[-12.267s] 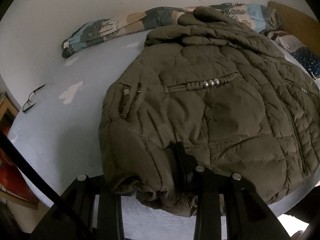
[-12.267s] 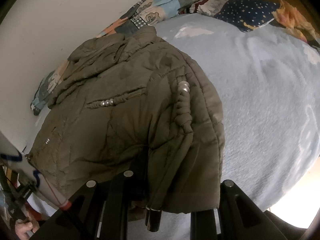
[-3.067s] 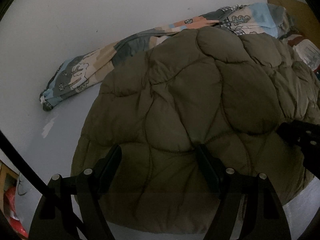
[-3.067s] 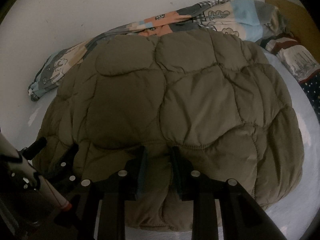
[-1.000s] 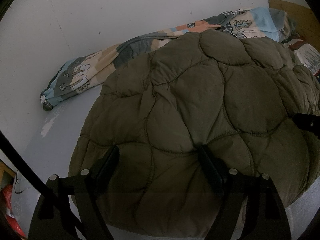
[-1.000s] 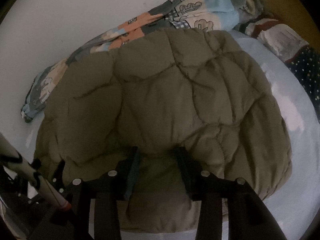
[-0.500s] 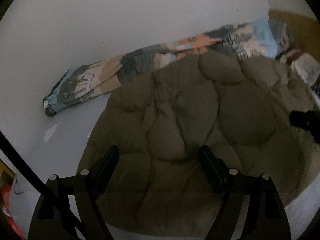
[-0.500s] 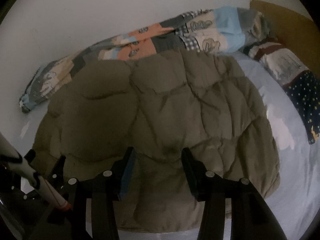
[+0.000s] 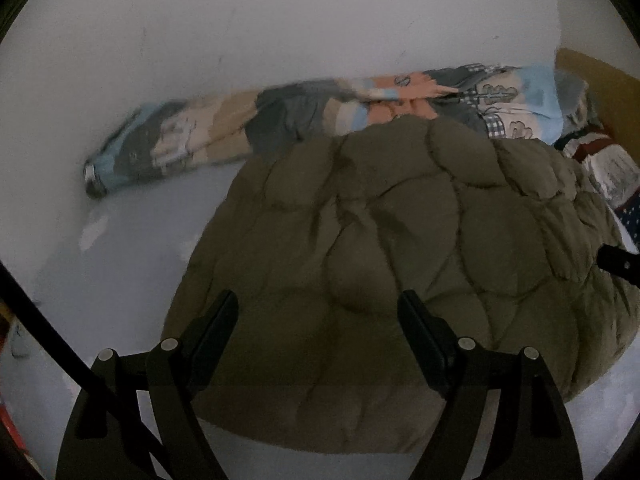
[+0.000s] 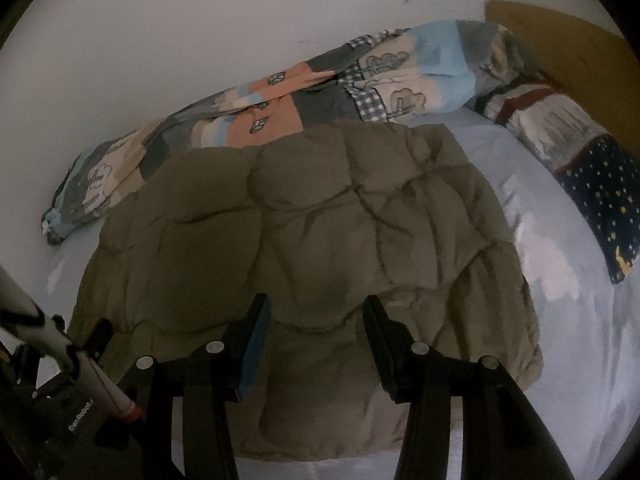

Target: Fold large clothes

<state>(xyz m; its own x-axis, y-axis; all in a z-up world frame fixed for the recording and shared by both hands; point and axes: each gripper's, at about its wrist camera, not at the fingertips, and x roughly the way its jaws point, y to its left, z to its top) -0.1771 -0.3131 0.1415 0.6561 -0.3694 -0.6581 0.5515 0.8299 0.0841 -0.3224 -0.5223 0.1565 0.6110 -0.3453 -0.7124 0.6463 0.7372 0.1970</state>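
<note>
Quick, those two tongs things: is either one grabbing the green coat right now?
Left tongs: open, holding nothing, above the folded coat.
Right tongs: open, holding nothing, also above the coat.

Left gripper [image 9: 318, 312]: two matte black fingers on black angled linkage arms, round silver screw heads at the pivots, thin black cable crossing the lower left corner. Right gripper [image 10: 316, 316]: same black build and silver screws; left finger [image 10: 256, 344] has a blue pad. Beside it, a white-and-black cable with a red end, and a black body with small white lettering, illegible.
</note>
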